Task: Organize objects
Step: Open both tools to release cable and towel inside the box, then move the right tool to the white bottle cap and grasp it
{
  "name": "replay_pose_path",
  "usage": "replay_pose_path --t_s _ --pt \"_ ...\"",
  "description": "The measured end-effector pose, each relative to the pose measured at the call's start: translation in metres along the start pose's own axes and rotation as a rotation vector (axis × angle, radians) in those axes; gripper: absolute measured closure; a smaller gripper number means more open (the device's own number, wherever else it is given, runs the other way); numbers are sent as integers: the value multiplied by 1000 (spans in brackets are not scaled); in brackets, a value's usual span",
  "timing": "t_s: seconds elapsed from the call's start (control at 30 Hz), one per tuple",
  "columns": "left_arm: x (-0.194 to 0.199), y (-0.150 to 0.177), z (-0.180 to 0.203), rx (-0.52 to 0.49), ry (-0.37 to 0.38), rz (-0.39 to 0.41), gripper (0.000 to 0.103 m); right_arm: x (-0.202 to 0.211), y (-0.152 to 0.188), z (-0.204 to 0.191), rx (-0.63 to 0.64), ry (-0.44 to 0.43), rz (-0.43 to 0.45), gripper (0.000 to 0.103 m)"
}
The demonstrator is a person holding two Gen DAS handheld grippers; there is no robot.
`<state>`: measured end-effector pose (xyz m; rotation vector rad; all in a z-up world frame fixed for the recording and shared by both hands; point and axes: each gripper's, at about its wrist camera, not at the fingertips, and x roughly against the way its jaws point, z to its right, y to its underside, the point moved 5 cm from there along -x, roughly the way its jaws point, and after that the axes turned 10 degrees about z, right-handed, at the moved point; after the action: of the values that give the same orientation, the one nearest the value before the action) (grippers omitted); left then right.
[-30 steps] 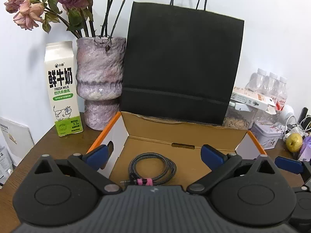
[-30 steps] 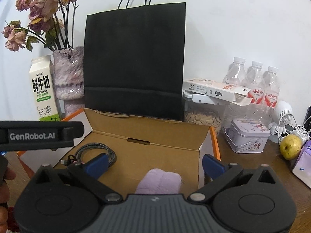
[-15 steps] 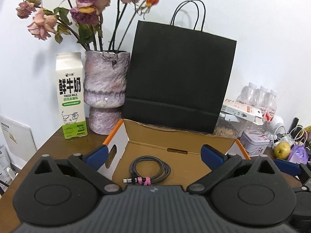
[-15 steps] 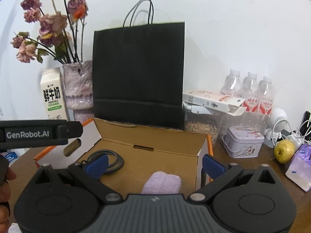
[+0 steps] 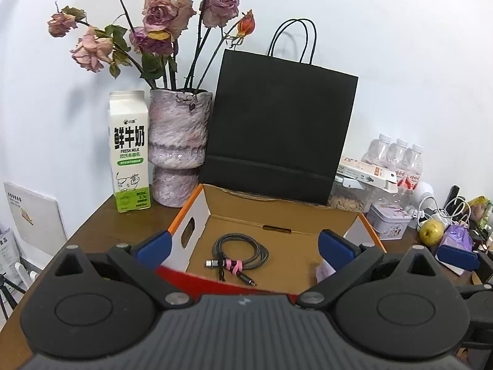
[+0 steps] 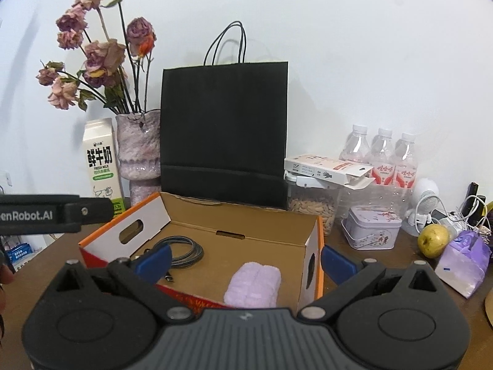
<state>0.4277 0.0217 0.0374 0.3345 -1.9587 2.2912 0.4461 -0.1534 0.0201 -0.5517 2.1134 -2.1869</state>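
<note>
Left wrist view: left gripper [image 5: 245,248] jaws spread wide, nothing between the blue pads [image 5: 153,245]. It sits above the near red edge of the open cardboard box [image 5: 279,212]. Coiled braided cable [image 5: 238,251] lies flat on the box floor, left of centre, bundled with a pink tie, plug ends pointing toward the camera. A sliver of lilac towel [image 5: 323,271] shows at the box's right side, mostly hidden behind the right pad. Behind the box: black paper bag [image 5: 277,126] upright against the wall, mottled purple vase [image 5: 177,148] with dried roses to its left, milk carton [image 5: 129,151] left of the vase. Right of the box: floral tin [image 5: 389,220], water bottles [image 5: 397,157], yellow-green apple [image 5: 433,231]. Part of the other gripper is visible at the far right edge.

Right wrist view: right gripper [image 6: 245,257] also wide open, empty, hovering over the box's [image 6: 243,212] near right corner. Folded lilac towel [image 6: 254,285] rests on the box floor at the right, close to the right wall. Cable [image 6: 183,249] is on the left side of the floor, partly hidden by the left pad, well apart from the towel. Bag [image 6: 225,129], vase [image 6: 138,151], carton [image 6: 101,162], tin [image 6: 372,226], apple [image 6: 433,240] in the same layout. The left unit's black bar crosses the left edge
</note>
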Motion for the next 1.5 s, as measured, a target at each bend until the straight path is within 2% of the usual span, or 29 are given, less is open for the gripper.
replay_pose_path --t_s 0.33,0.73,1.03,1.5 --pt "51 3 -7 2 -8 11 0 48 2 -7 9 -4 24 0" --pt "122 22 -3 -51 21 13 0 121 18 -16 28 -9 31 0" --pt "166 44 -6 -98 39 4 0 165 48 -22 49 -19 -8 0" --pt "207 85 -25 -87 46 -53 0 205 92 -31 88 -48 -95 0"
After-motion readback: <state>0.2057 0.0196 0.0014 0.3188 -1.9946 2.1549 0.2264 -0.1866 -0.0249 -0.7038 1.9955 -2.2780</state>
